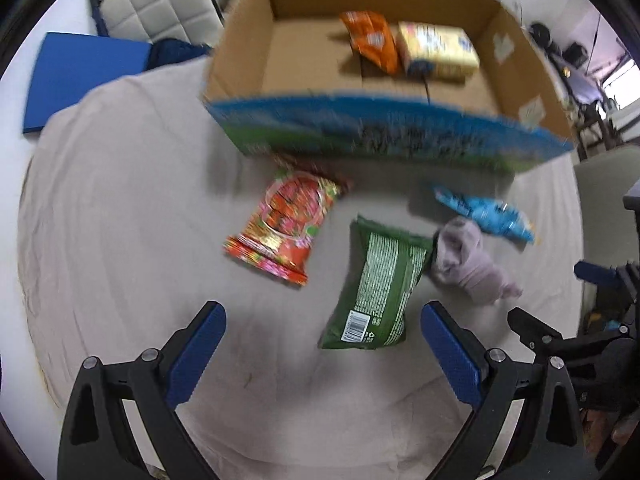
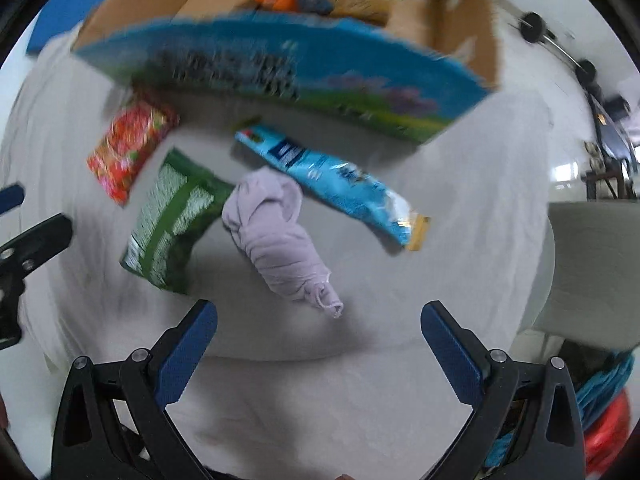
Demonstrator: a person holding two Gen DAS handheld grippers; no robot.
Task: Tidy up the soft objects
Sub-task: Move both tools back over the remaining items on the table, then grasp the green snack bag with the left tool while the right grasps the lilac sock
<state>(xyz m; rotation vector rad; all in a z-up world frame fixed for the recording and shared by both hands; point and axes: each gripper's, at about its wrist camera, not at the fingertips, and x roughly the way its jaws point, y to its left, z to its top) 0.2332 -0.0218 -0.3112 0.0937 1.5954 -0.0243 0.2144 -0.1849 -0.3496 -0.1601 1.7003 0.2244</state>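
On a pale cloth lie a red snack bag (image 1: 282,226), a green snack bag (image 1: 376,292), a rolled lilac cloth (image 1: 468,260) and a light blue packet (image 1: 486,212). They also show in the right wrist view: red bag (image 2: 128,148), green bag (image 2: 172,220), lilac cloth (image 2: 280,236), blue packet (image 2: 340,184). An open cardboard box (image 1: 236,64) behind them holds an orange bag (image 1: 370,38) and a yellow pack (image 1: 438,50). My left gripper (image 1: 322,344) is open, just before the green bag. My right gripper (image 2: 318,344) is open, just before the lilac cloth.
The box (image 2: 460,4) has a blue and green printed front. A blue pad (image 1: 76,80) and a grey quilted chair (image 1: 160,4) stand at the back left. The left gripper's body (image 2: 24,252) shows at the right wrist view's left edge.
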